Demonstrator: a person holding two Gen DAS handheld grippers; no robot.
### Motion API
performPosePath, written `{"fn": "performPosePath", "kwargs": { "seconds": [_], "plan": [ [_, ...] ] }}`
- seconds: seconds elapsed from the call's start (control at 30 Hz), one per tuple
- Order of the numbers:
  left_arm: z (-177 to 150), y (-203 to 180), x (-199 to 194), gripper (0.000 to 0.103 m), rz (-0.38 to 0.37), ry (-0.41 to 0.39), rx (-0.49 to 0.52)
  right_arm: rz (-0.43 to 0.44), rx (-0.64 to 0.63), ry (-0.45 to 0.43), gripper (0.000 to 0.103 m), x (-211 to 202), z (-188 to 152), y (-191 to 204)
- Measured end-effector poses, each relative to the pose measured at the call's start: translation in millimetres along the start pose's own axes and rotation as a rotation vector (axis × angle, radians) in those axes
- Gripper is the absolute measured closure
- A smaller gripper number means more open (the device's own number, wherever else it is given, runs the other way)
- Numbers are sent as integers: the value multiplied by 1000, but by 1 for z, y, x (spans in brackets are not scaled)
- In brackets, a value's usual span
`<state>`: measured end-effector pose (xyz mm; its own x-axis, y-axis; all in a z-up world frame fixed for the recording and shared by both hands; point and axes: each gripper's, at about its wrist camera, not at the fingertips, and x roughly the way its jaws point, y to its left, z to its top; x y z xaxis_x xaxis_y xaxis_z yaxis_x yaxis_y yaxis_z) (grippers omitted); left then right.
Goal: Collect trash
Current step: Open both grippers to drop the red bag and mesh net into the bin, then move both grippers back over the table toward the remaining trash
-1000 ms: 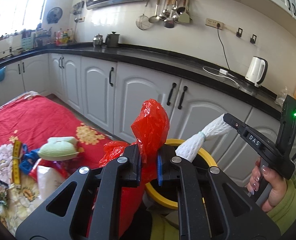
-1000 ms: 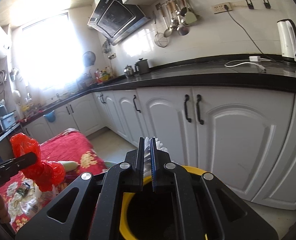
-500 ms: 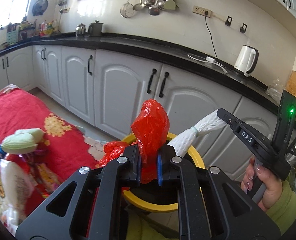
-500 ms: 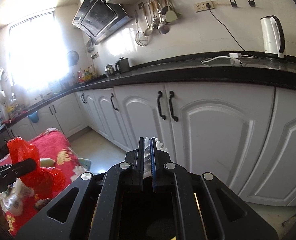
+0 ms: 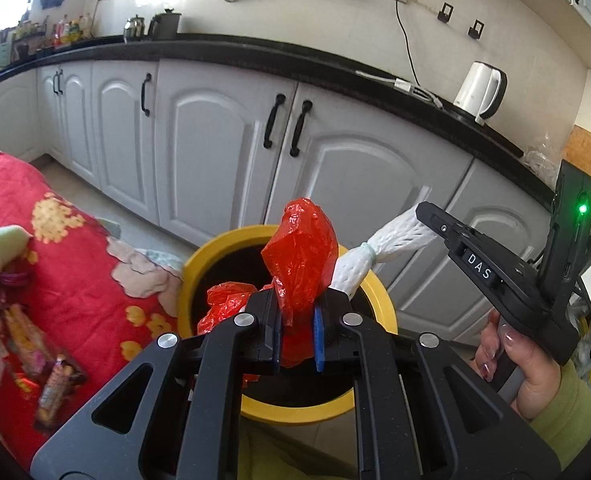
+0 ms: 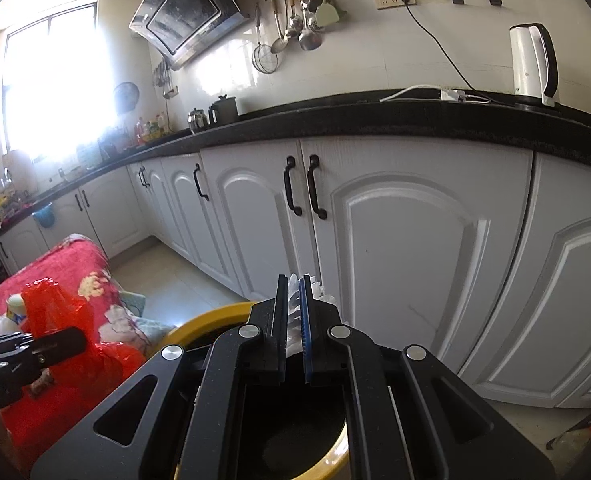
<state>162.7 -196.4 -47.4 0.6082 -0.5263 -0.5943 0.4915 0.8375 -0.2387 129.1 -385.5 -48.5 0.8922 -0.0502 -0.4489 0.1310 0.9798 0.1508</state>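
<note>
- My left gripper [image 5: 297, 334]: jaws clenched on a red plastic bag [image 5: 301, 254], held over the yellow bin [image 5: 379, 292] so it drops inside.
- My right gripper [image 6: 294, 320]: jaws clamped on a white foam net [image 5: 379, 248], also above the bin mouth.
- Judgement: both are ready for release.

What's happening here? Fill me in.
A person is binning trash with two handheld grippers. The left gripper is shut on a red bag, the right gripper is shut on white foam netting. Both pieces hang over the open yellow bin, not yet dropped. More wrappers lie on the red cloth.
</note>
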Motion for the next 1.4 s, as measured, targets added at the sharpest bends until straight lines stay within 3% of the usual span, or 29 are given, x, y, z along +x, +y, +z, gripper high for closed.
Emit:
{"fn": "performPosePath", "kwargs": {
  "seconds": [0.4,0.47,0.53,0.6,0.9,1.13,1.4],
  "plan": [
    [-14,3,35,96,-25,80,-14,8,8,69,97,19,-11,-6],
    [-14,5,36,86,-17,83,-23,24,31,77,93,20,-11,-8],
    [-14,8,35,67,-8,86,-38,25,43,80,75,21,-10,-9],
    [-15,13,33,61,4,80,-45,37,59,77,63,19,-11,-11],
    [-14,28,2,13,98,30,-63,75,53,61,41,11,-7,3],
    [-9,41,-32,11,198,-31,-61,136,38,53,33,0,-1,24],
    [-7,57,-69,11,276,-88,-63,210,13,47,30,-14,4,55]
  ]
}}
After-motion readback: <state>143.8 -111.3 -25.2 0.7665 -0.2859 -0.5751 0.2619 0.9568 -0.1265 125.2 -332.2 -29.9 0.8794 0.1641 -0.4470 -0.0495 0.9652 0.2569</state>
